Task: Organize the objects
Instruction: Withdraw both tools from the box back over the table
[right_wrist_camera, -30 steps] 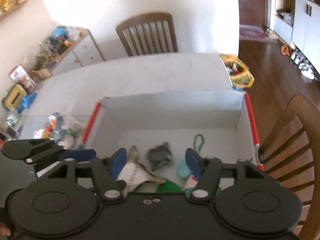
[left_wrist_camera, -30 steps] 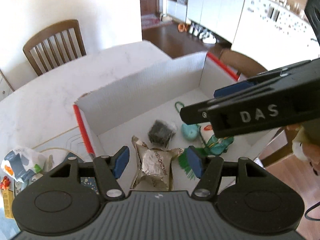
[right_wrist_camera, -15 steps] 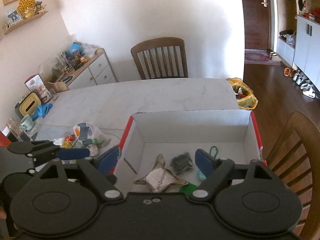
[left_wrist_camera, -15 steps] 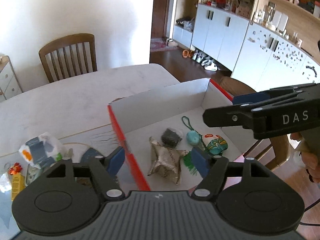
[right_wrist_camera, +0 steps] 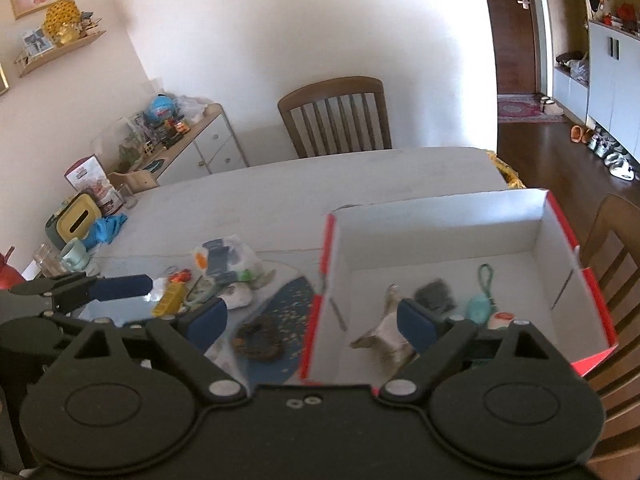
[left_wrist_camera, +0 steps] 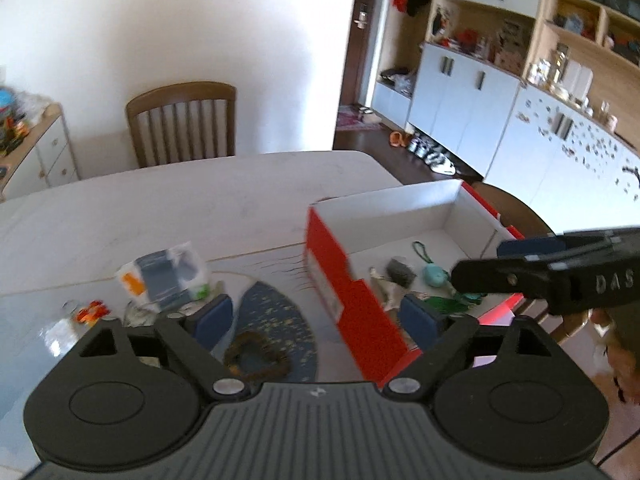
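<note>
A red-and-white cardboard box (left_wrist_camera: 344, 280) (right_wrist_camera: 440, 216) stands on the table's right side. In it lie a crumpled silver foil packet (right_wrist_camera: 384, 332), a dark grey pouch (right_wrist_camera: 434, 294) and a teal keychain (right_wrist_camera: 478, 306). My left gripper (left_wrist_camera: 316, 318) hovers over the box's left wall, its jaws opening with nothing held between them. My right gripper (right_wrist_camera: 311, 322) hangs just to its right, its jaws also opening and empty. Left of the box, a brown ring (left_wrist_camera: 256, 356) rests on a blue oval mat (left_wrist_camera: 276, 320).
A plastic bag of small items (left_wrist_camera: 164, 276) (right_wrist_camera: 224, 258), a yellow piece (right_wrist_camera: 170, 300) and an orange toy (left_wrist_camera: 92, 310) lie left of the mat. Cups and a yellow tissue box (right_wrist_camera: 76, 220) stand at the table's far left. Wooden chairs (right_wrist_camera: 336, 116) flank the table.
Both grippers have drawn back and up from inside the box and swung left, and their jaws have widened. The foil packet that lay between them stays in the box.
</note>
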